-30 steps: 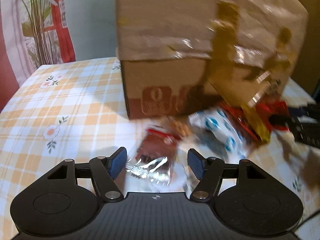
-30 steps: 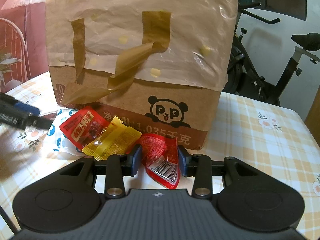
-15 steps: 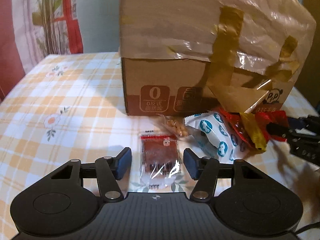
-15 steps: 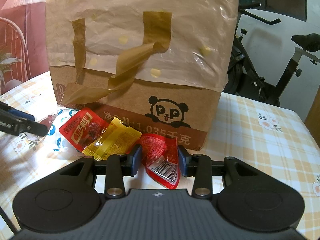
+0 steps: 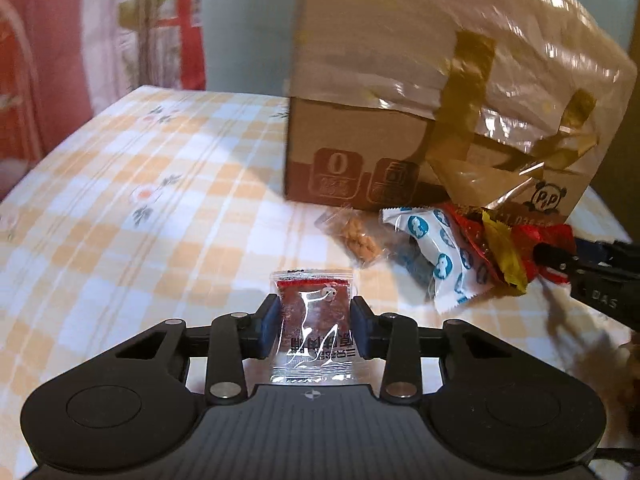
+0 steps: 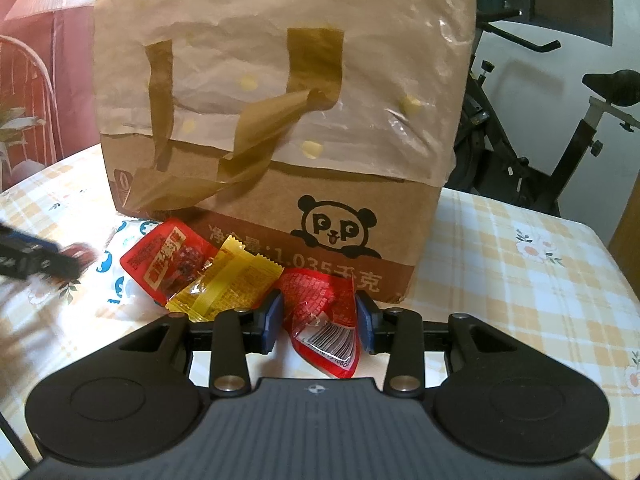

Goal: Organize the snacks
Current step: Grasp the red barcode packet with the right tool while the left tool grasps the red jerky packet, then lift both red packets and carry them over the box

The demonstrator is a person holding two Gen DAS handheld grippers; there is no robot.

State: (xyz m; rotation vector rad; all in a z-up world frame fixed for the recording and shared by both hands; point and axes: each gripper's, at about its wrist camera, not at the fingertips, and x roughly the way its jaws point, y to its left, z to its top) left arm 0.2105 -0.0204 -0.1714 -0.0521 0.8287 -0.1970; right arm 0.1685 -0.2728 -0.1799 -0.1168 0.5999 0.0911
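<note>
A clear packet of brown snack (image 5: 313, 306) sits between the blue pads of my left gripper (image 5: 314, 326). The jaws are closing and both pads meet the packet's side edges. My right gripper (image 6: 320, 320) is shut on a red packet with a barcode (image 6: 326, 308) in front of the taped cardboard box (image 6: 280, 100). Beside it lie a yellow packet (image 6: 228, 280) and another red packet (image 6: 168, 256). The left view also shows a white-and-blue packet (image 5: 436, 256) and a clear nut packet (image 5: 356, 236) by the box (image 5: 400, 100), with my right gripper's tip (image 5: 592, 276) at the right edge.
The checked floral tablecloth (image 5: 120, 220) stretches bare to the left of the box. My left gripper's tip (image 6: 32, 260) shows at the left edge of the right view. An exercise bike (image 6: 560, 120) stands behind the table on the right.
The left jaws have narrowed from wide apart onto the sides of the clear packet, and the left view has shifted leftwards. The right gripper and its red packet have not moved.
</note>
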